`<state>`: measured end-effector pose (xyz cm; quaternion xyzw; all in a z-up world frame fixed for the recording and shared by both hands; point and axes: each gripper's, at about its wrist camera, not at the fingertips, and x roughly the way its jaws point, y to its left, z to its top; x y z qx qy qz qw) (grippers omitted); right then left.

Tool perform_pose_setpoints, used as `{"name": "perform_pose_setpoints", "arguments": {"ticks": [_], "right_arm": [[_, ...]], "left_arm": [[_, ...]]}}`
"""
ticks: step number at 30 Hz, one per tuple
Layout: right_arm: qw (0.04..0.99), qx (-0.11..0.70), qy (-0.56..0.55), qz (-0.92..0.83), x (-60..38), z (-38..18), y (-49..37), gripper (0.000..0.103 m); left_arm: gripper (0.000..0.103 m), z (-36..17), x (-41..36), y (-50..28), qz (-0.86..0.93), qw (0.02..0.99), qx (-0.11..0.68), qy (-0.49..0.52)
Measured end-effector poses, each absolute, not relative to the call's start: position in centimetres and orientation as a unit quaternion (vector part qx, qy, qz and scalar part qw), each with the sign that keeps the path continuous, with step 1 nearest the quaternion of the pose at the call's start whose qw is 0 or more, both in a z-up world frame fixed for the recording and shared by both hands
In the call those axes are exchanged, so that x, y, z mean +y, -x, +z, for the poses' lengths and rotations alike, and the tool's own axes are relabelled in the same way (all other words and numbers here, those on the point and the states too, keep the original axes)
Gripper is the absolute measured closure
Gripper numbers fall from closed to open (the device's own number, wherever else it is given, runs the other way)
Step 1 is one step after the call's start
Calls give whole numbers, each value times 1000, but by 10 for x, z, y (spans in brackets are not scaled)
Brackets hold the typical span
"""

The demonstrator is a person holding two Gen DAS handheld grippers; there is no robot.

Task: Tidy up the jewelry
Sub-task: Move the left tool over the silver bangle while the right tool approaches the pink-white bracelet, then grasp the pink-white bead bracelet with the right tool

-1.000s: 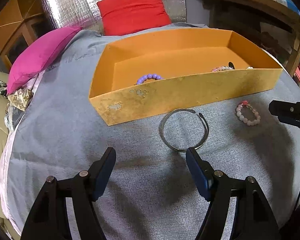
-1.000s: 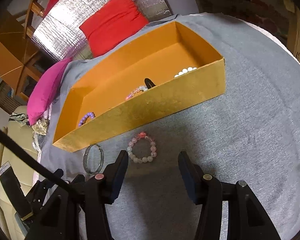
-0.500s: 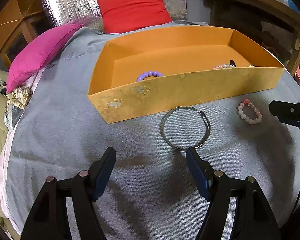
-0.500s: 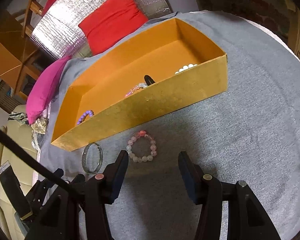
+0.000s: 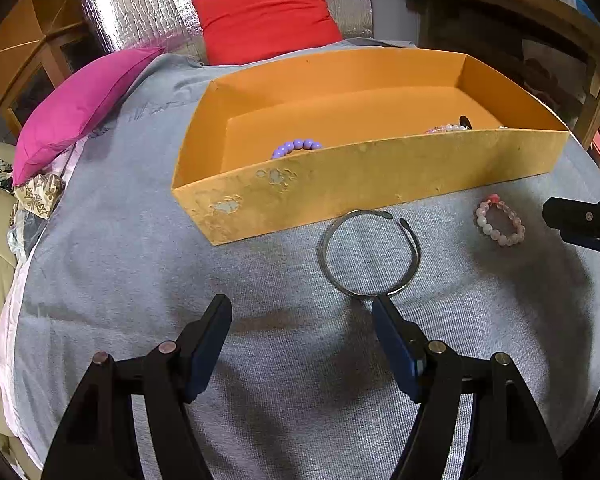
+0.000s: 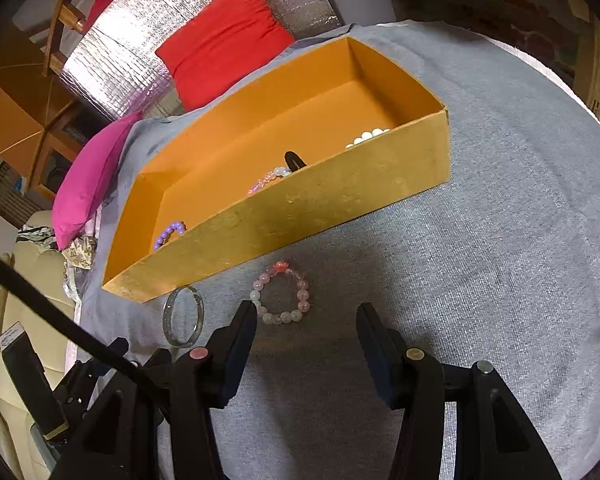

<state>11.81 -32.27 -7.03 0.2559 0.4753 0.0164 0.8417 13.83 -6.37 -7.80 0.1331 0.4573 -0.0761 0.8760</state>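
Note:
An orange box lies on the grey cloth. It holds a purple bead bracelet, a pink bead string, a black clip and white beads. A silver bangle lies in front of the box, just ahead of my left gripper's right finger. A pale pink bead bracelet lies ahead and left of my right gripper. My left gripper is open and empty. My right gripper is open and empty too.
A magenta pillow and a red pillow lie behind the box, with silver foil behind them. A cream seat is at the left. A wooden table stands at the right. The right gripper's tip shows in the left wrist view.
Both grippers have drawn slightly nearer to the jewelry on the cloth. The box and bracelets have not moved. Both grippers stay open.

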Motion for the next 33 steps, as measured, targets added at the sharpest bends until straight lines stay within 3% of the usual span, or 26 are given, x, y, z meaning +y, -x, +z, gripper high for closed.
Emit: {"name": "perform_pose_setpoints", "arguments": {"ticks": [22,26,29,31,33], "right_arm": [[841,500,-206,34,-310,-80,-147,47],[847,504,-163,45,-294,-83,-152,35],[856,499,-122,48,-284,-85,-155,33],[863,495,-95,44,-279,-87,-157,39],[871,488,-44,28,-272,-88,-158,70]], "left_arm": [[30,-80,-54,-155,-95,875,467,-86],[30,-83,-53,-160,-94,873,471,-82],[30,-84,-51,-163,-91,873,473,-82],[30,-85,-51,-164,-92,873,473,-80],[30,-85,-54,-165,-101,871,474,-78]]}}
